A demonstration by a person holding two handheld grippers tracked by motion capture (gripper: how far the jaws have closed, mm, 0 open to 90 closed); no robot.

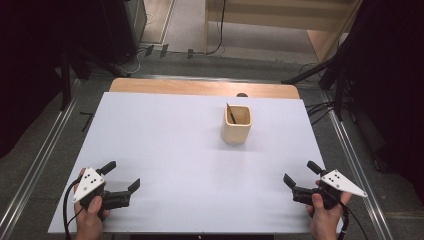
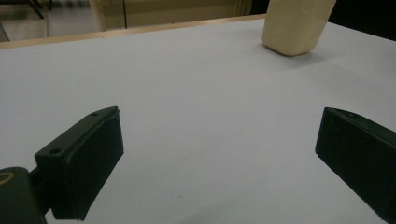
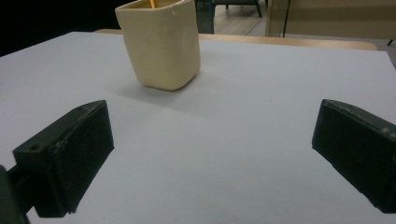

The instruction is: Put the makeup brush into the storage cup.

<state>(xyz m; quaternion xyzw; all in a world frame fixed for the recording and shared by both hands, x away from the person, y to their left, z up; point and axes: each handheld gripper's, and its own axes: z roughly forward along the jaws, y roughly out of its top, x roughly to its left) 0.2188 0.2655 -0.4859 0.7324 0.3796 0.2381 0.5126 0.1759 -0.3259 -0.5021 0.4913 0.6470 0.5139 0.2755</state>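
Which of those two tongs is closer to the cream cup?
The right tongs. The cup stands right of the table's middle, so the left tongs sit farther off. Both are open.

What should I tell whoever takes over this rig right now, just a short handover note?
Left gripper: open, empty, at the near left of the white table.
Right gripper: open, empty, at the near right.
Cream square cup: upright, far centre-right, nearer the right gripper, with a thin dark stick leaning inside.
Done: nothing visibly handled; neither gripper touches the cup.
Left: probably reach for the cup or stick, likely with the right gripper.
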